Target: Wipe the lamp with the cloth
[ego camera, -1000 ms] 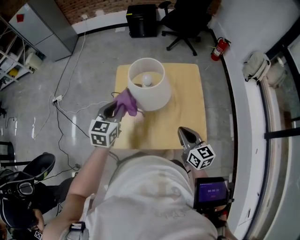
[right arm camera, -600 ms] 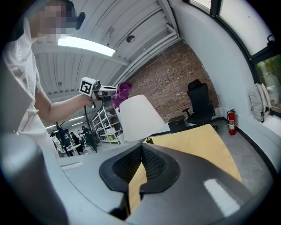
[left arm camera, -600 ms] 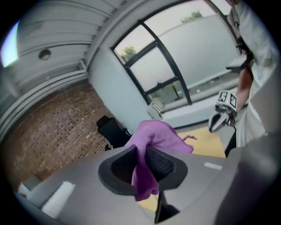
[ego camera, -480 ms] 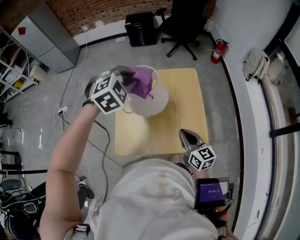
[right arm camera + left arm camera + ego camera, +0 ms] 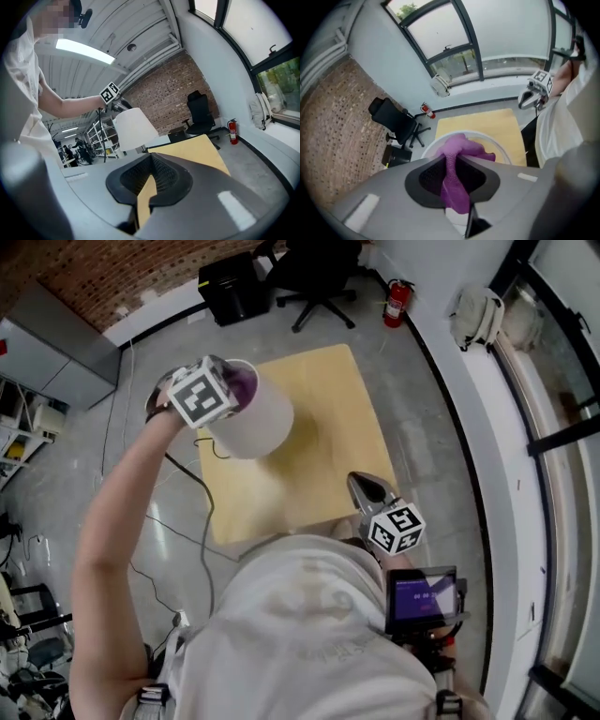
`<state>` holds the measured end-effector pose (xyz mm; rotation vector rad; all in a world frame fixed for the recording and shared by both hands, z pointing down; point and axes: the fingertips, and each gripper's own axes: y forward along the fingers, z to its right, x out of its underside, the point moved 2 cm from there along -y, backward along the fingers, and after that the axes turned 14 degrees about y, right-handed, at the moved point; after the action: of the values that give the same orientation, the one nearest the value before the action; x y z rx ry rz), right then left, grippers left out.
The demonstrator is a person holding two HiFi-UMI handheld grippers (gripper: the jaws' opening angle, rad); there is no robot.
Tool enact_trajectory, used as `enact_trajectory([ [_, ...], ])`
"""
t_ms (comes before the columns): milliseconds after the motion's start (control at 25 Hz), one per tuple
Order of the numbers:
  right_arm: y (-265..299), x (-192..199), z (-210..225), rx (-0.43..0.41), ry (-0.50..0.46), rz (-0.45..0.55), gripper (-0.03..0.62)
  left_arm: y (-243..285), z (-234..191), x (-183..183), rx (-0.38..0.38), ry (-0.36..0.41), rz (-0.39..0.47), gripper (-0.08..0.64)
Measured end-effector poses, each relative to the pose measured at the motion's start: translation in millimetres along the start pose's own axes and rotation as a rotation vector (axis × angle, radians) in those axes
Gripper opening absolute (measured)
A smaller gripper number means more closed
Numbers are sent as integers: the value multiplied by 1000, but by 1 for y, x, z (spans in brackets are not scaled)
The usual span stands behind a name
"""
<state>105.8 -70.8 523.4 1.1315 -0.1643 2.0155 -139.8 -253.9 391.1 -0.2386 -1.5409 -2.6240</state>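
Lamp (image 5: 258, 423): base hidden under its own shade in the head view, near rim cut off by the left gripper (image 5: 451, 164) in that gripper's view; cloth (image 5: 244, 382): mostly covered by the marker cube (image 5: 202, 395); far shelving (image 5: 93, 136): too small to itemise.

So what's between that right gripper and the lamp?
Only bare wooden tabletop lies between the right gripper and the lamp; the head view shows it.

White short-sleeved T-shirt (image 5: 300, 624); grey left gripper (image 5: 455, 161) and right gripper (image 5: 364, 488) bear black-and-white marker cubes (image 5: 202, 395).
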Motion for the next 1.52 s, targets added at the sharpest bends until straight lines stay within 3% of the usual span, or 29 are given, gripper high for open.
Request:
enact_trajectory([
  [80, 12, -11, 3, -12, -5, 9, 11, -3, 0, -5, 104, -58, 67, 69],
  [160, 15, -19, 9, -24, -1, 8, 11, -6, 8, -12, 229, -79, 66, 67],
  [240, 11, -21, 11, -26, 2, 2, 11, -6, 22, -14, 330, -64, 29, 67],
  [320, 7, -20, 11, -26, 4, -3, 11, -2, 28, -6, 354, -19, -56, 66],
  [440, 4, -20, 16, -27, 10, -5, 11, 9, 13, 4, 232, 42, -164, 66],
  [600, -3, -20, 31, -36, 16, -9, 11, 2, -9, -26, 37, -1, -93, 66],
  [760, -8, -19, 40, -39, 20, -20, 11, -10, -7, -45, 35, -88, 35, 66],
  [920, -3, -21, 34, -70, 8, -29, 11, -40, -3, -36, 27, -158, 93, 67],
  [1000, -1, -22, 33, -90, 4, -41, 11, -59, -7, -28, -40, -211, 124, 67],
  [1320, 16, -31, 42, -189, -15, -116, 11, -135, -24, -13, -433, -499, 337, 68],
  [1520, 30, -31, 34, -270, -32, -180, 11, -174, 9, 21, -576, -745, 411, 69],
])
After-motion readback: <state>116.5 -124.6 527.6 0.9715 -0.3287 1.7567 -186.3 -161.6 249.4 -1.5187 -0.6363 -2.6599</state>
